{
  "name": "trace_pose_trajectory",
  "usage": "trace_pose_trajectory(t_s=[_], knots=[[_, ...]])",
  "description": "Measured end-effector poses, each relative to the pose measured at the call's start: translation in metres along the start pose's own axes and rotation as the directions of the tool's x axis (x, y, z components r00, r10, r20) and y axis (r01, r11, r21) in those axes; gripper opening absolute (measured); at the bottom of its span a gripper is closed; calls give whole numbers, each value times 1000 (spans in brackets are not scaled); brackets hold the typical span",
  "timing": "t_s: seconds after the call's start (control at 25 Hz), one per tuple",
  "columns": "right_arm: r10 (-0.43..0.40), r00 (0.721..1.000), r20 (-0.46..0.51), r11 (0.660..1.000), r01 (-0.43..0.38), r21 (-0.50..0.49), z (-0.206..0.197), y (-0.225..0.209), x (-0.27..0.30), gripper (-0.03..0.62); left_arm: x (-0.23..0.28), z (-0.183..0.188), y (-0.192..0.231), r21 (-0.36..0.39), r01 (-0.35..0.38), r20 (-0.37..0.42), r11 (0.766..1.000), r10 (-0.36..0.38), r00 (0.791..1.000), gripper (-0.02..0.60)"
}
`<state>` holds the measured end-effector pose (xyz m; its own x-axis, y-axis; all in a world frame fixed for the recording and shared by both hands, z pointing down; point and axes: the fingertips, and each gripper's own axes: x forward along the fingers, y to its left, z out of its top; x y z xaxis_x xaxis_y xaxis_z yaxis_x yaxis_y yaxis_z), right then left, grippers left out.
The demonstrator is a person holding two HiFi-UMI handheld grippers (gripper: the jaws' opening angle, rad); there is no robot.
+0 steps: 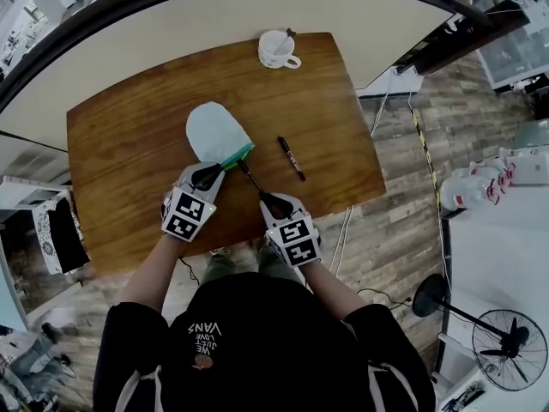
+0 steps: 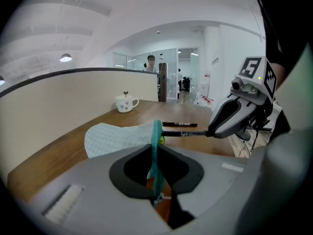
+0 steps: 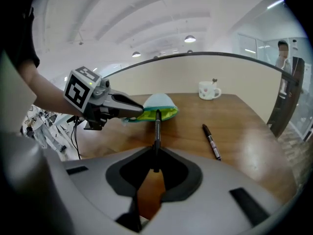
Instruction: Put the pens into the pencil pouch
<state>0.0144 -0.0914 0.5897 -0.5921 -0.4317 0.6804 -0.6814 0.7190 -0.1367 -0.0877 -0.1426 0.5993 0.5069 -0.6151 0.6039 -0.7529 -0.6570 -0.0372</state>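
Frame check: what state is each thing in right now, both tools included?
Pouch: mouth open, teal rim raised.
Left tool: shut on the pouch's rim.
Right tool: shut on the held pen.
Held pen: off the table, tip at the pouch's mouth.
Second pen: lying loose on the table, right of the pouch.
Mug: upright at the far edge.
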Motion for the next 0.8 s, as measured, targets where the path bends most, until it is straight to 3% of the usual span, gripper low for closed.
trace_pose_trajectory(t_s=[0.8], knots=[[43,999,28,998,-42,-45,60,-4,39,66,-17,22,-40,-32,98,95,995,-95,991,41]])
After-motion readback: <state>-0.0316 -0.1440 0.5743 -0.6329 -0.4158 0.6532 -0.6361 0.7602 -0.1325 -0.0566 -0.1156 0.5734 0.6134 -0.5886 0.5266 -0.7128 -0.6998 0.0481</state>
